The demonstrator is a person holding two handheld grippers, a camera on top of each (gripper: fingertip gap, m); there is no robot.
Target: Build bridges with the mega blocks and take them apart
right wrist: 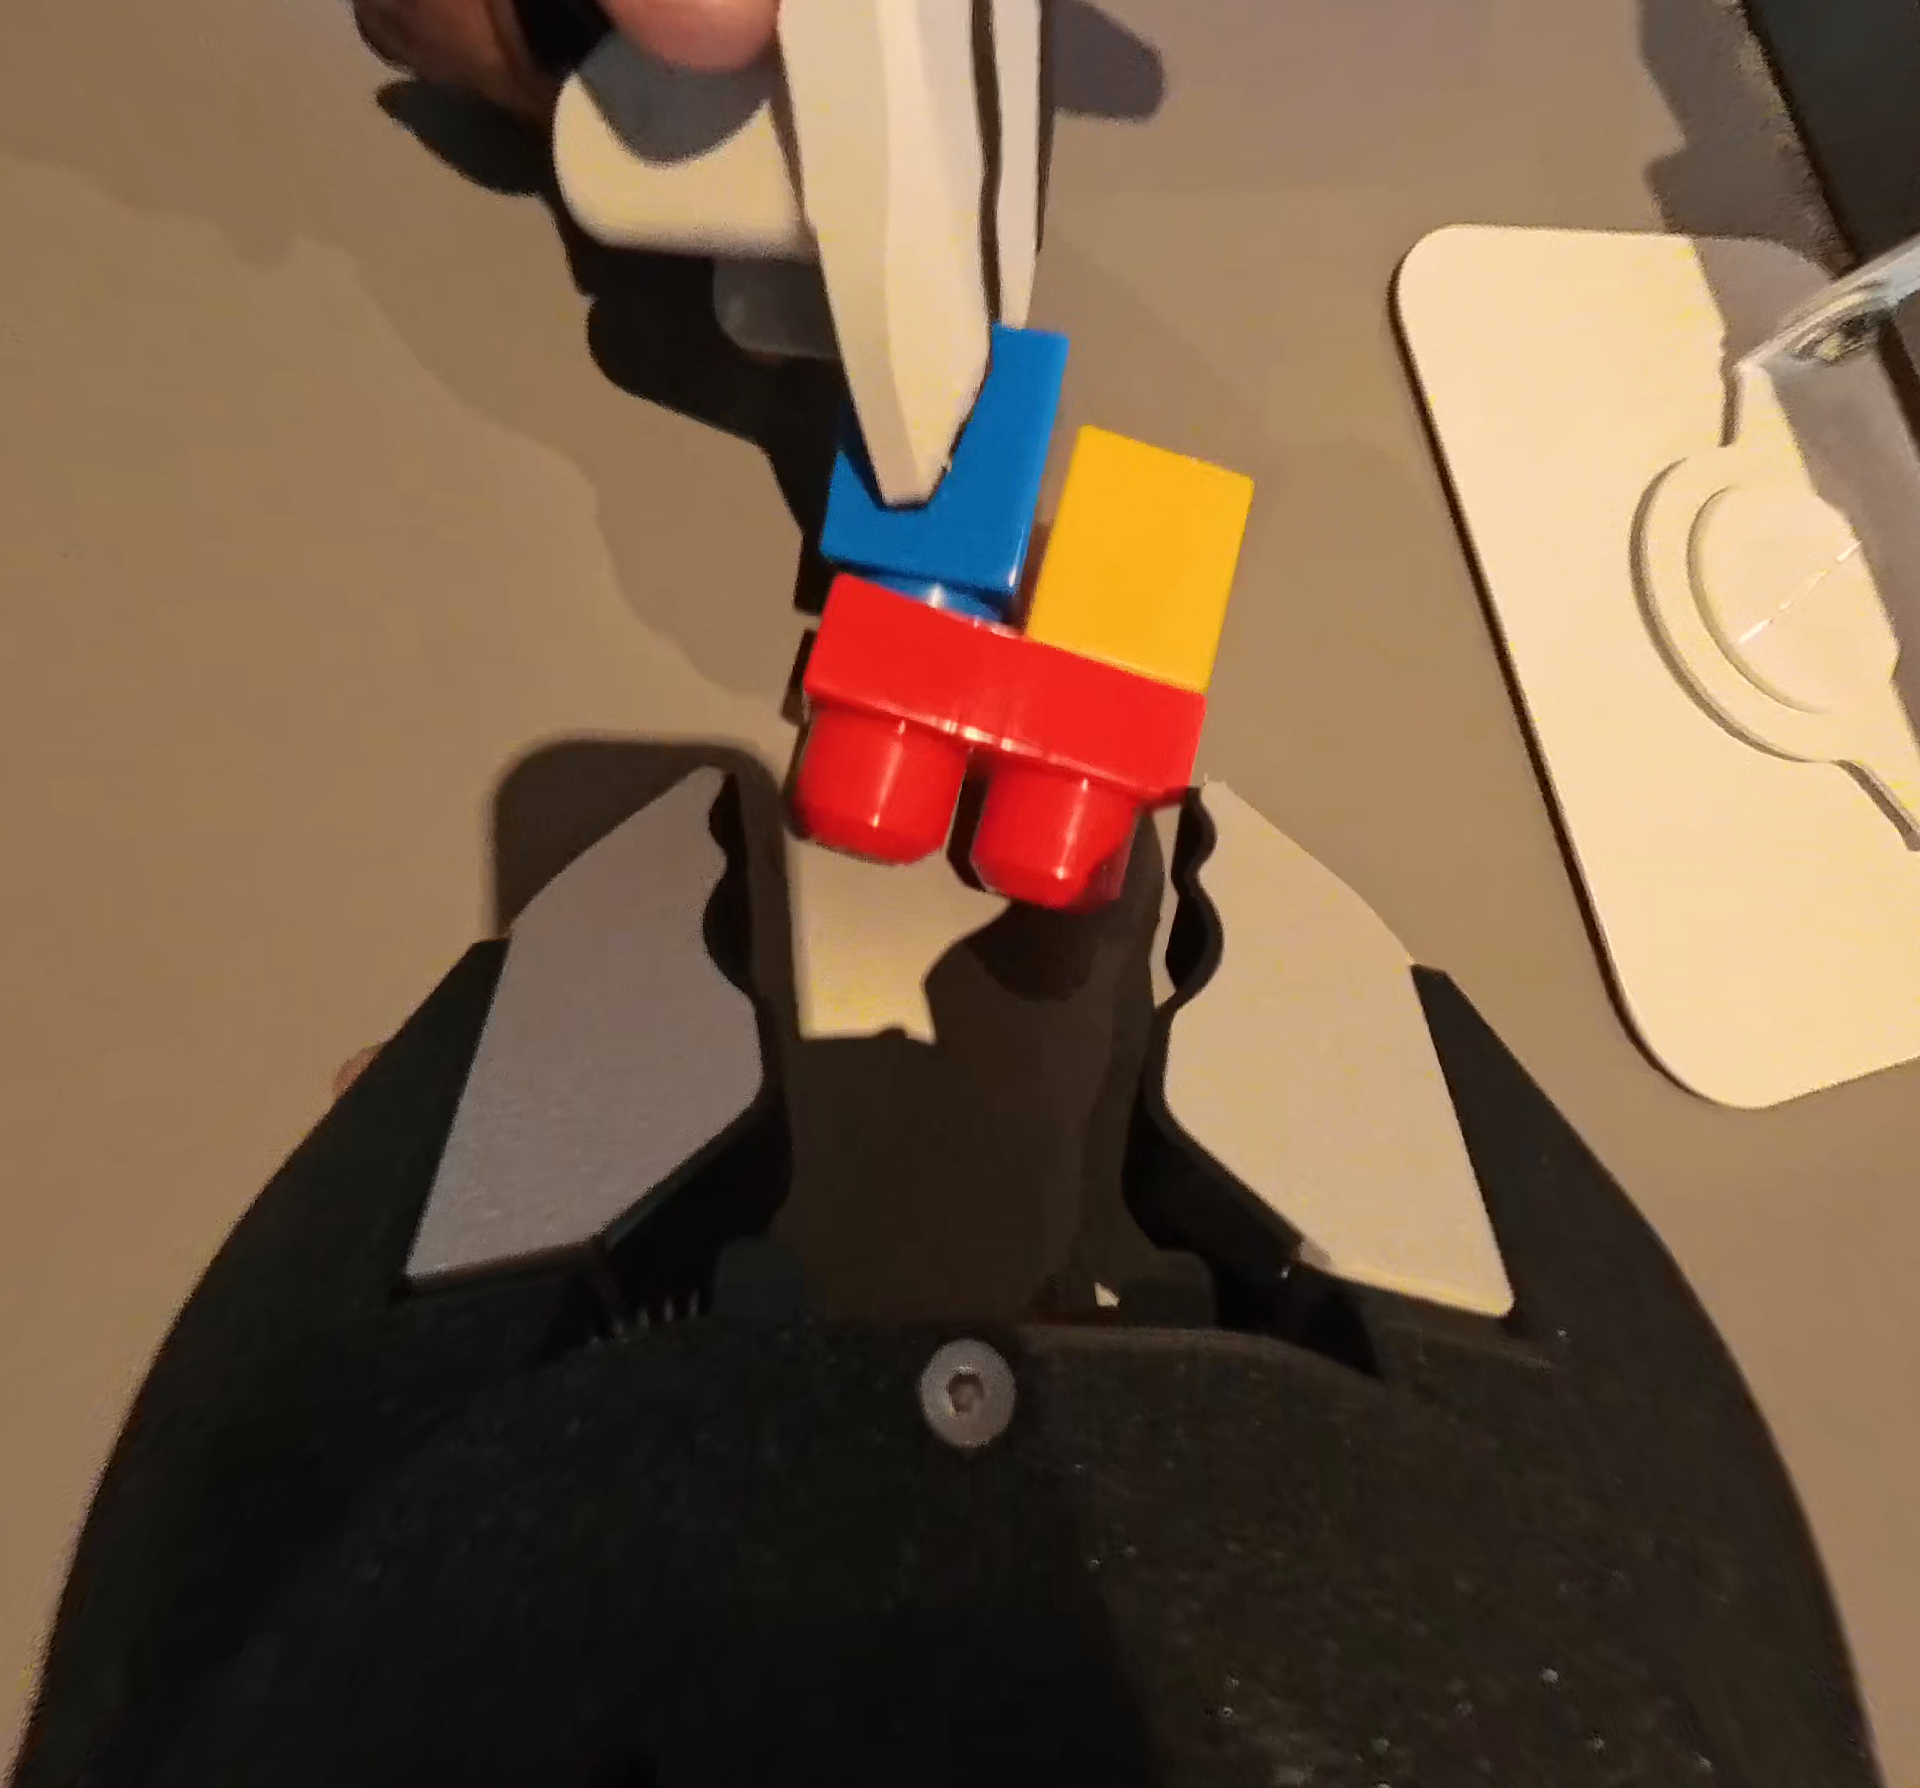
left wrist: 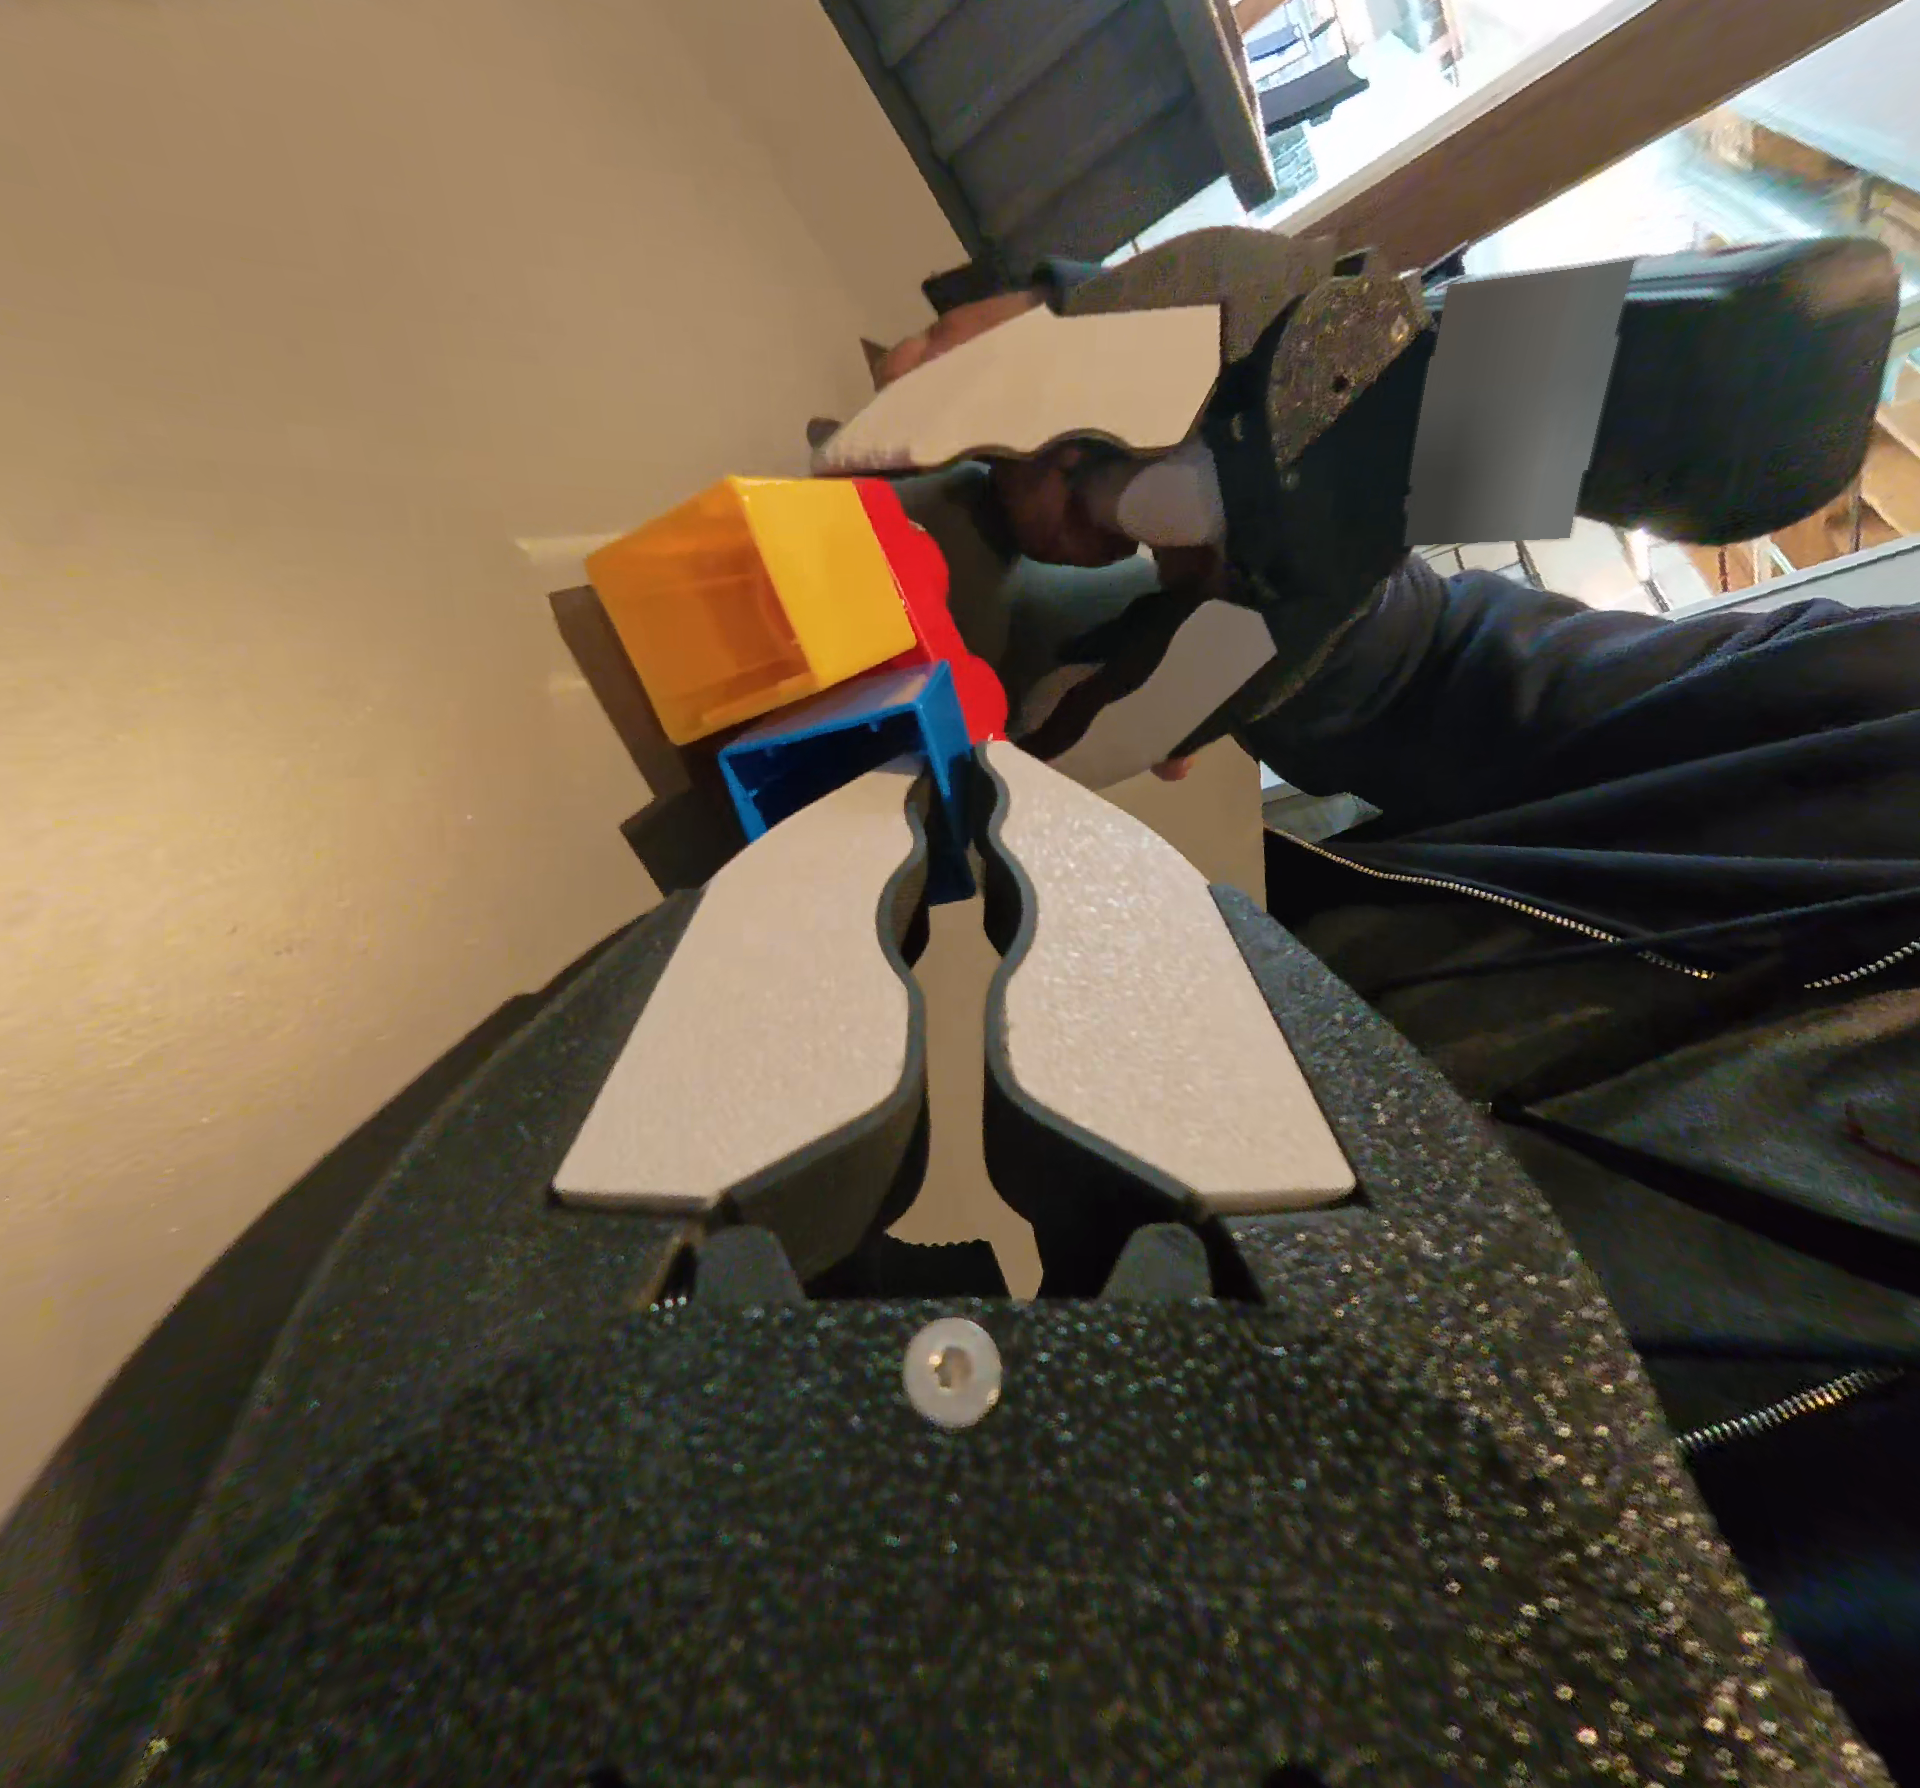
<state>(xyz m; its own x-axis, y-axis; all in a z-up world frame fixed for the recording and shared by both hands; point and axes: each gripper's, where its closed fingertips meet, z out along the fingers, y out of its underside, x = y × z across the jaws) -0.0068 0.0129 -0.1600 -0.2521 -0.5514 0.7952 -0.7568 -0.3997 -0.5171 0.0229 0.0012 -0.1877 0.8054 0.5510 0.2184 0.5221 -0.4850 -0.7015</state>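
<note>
Here the little bridge hangs in the air over the beige worktop: a red block spans a blue block and a yellow block, the whole thing tipped so the red studs face the right wrist camera. The left gripper is clenched on one wall of the hollow blue block and carries all three. The right gripper stands released, its jaws wide, its tips level with the red block's ends.

These look like light, stiff, smooth hollow plastic, joined only by stud friction. The red block's short ends seem the sound place to grip, since a thin wall could slip. A white pad lies off to one side, well apart; nothing blocks the pull.
</note>
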